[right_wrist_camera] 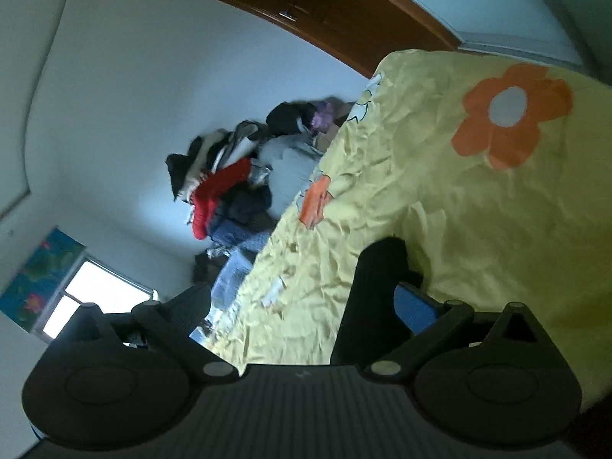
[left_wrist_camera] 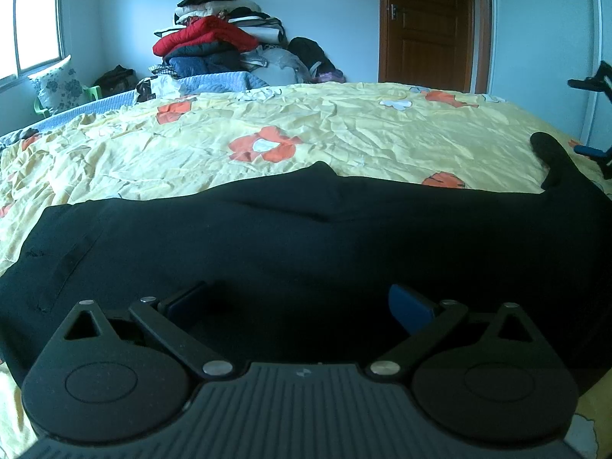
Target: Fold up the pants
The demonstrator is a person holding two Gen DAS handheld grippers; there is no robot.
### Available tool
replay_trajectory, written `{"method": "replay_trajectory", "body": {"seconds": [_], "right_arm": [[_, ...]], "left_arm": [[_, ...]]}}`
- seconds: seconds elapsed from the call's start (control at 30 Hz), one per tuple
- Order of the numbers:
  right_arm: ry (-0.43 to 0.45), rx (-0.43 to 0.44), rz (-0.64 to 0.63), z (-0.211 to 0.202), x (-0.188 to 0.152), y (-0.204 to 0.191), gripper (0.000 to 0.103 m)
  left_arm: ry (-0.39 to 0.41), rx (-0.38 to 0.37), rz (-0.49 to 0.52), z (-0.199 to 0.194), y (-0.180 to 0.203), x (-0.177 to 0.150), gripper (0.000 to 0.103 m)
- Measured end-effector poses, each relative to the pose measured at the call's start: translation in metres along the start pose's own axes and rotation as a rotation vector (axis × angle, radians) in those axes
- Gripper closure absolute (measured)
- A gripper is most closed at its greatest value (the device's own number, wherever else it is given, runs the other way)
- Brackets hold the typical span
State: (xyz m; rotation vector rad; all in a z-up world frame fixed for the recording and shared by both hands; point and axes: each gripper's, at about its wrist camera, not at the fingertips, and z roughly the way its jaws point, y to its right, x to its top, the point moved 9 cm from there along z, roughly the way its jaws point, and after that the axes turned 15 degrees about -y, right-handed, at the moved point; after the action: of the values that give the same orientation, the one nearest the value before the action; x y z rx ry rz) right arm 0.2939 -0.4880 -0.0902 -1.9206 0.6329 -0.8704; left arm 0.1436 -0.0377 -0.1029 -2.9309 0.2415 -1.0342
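Note:
Black pants (left_wrist_camera: 306, 237) lie spread across a bed covered by a yellow flowered sheet (left_wrist_camera: 344, 134). My left gripper (left_wrist_camera: 298, 302) hovers low over the pants' near edge, open, with nothing between its fingers. At the far right, one end of the pants (left_wrist_camera: 549, 153) sticks up beside my right gripper (left_wrist_camera: 589, 116). In the right wrist view, which is rolled sideways, my right gripper (right_wrist_camera: 302, 306) stands wide open. That black pants end (right_wrist_camera: 375, 287) rests against the blue pad (right_wrist_camera: 415, 310) of one finger and is not clamped.
A tall pile of clothes (left_wrist_camera: 218, 38) with a red jacket sits past the bed's far side, against the wall. A brown door (left_wrist_camera: 428, 23) stands at the back right, and a window (left_wrist_camera: 30, 23) with a cushioned green chair (left_wrist_camera: 57, 88) at the left.

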Motion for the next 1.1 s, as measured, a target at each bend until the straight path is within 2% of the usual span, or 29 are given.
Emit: {"method": "replay_trajectory", "body": {"seconds": [0.07,0.17,0.27,0.3,0.4,0.43,0.57,0.67,0.73,0.77,0.8,0.87,0.93,1.03,1.1], "right_arm": [[0.017,-0.023,-0.023,0.007,0.013,0.0,0.0],[-0.005,-0.062,-0.027,0.02,0.025,0.01,0.0],[-0.066,-0.007,-0.047,0.036,0.026,0.003,0.0],[-0.074,0.0,-0.056,0.036,0.024,-0.001,0.0],[-0.112,0.094,-0.112,0.031,0.015,-0.02,0.0],[-0.13,0.096,-0.127,0.03,0.011,-0.023,0.0],[-0.215,0.019,-0.115,0.033,-0.005,-0.015,0.0],[-0.222,0.018,-0.096,0.031,-0.01,-0.007,0.001],[-0.198,0.007,-0.077,0.03,-0.008,-0.001,0.024],[-0.191,-0.01,-0.062,0.031,-0.007,0.003,0.068],[-0.184,-0.037,-0.057,0.034,-0.007,0.006,0.098],[-0.167,-0.103,-0.094,0.035,-0.01,0.006,0.098],[-0.12,-0.119,-0.093,0.023,-0.013,0.002,0.098],[0.012,-0.136,-0.103,-0.02,-0.016,-0.009,0.098],[0.107,-0.137,-0.094,-0.063,-0.021,-0.016,0.098]], "left_arm": [[0.0,0.001,0.0,0.0,0.0,0.0,0.0],[0.0,0.0,0.0,0.0,0.0,0.0,0.0],[-0.001,-0.001,-0.001,0.0,0.0,0.0,0.0],[-0.001,-0.001,-0.001,0.0,0.0,0.0,0.0],[-0.003,-0.003,-0.005,0.001,-0.001,0.0,0.0],[-0.003,-0.004,-0.006,0.001,-0.001,0.0,0.0],[-0.003,-0.004,-0.006,0.001,-0.001,0.0,0.0],[-0.003,-0.004,-0.006,0.001,-0.001,0.0,0.0],[-0.004,-0.003,-0.006,0.001,-0.001,0.0,0.0],[-0.004,-0.003,-0.006,0.001,-0.001,0.0,0.0],[-0.004,-0.004,-0.006,0.001,-0.001,0.0,0.0],[-0.004,-0.004,-0.006,0.001,-0.001,0.0,0.0],[-0.004,-0.004,-0.006,0.0,-0.001,0.0,0.0],[-0.005,-0.007,-0.008,0.0,-0.001,0.0,0.0],[-0.008,-0.013,-0.012,0.001,-0.002,0.0,0.0]]}}
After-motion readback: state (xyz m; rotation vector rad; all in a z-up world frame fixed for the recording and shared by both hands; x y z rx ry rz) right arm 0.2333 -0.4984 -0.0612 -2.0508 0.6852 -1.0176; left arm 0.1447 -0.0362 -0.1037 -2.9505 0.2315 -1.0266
